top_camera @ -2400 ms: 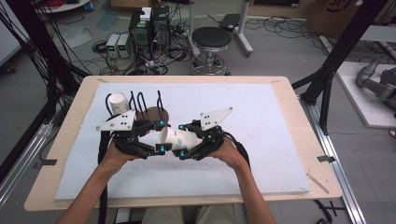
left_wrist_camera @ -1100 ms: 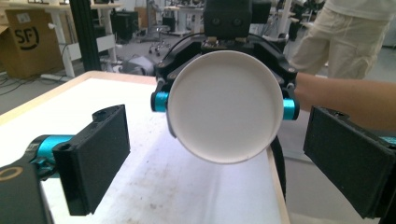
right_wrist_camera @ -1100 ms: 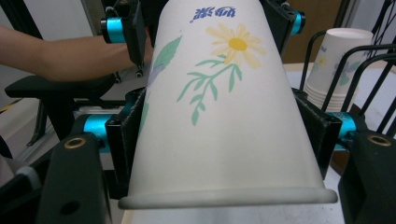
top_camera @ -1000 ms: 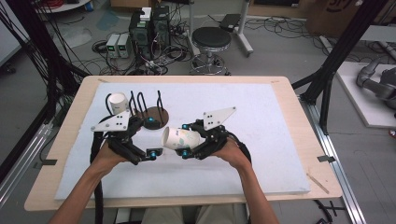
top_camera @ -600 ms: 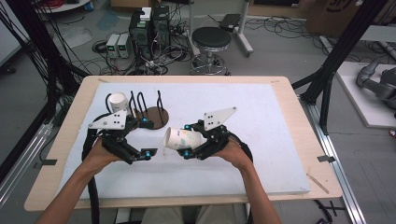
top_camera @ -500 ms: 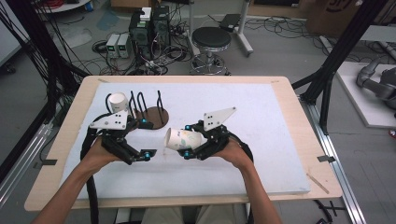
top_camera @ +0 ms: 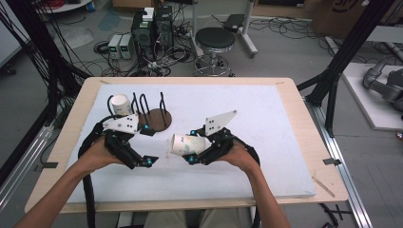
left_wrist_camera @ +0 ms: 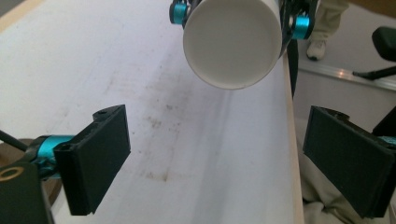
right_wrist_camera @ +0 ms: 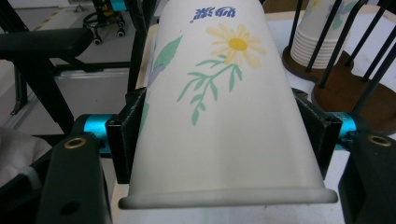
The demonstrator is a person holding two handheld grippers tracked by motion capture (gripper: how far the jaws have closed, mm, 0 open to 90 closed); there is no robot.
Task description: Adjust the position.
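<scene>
White mat (top_camera: 285,142) | right tool (top_camera: 189,153) clamps paper cup (right_wrist_camera: 219,116): daisy print | left tool (left_wrist_camera: 215,158) agape

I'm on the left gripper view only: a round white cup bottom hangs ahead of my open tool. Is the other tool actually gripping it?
Observer: Yes. The right tool is shut on the paper cup, one pad on each side of its wall.
Operator: What's on the cup's side?
Observer: A printed yellow flower with green leaves.
Operator: Where do the other cups sit?
Observer: In the high view, a stack of cups sits in the wire rack, just beyond the left tool.
</scene>
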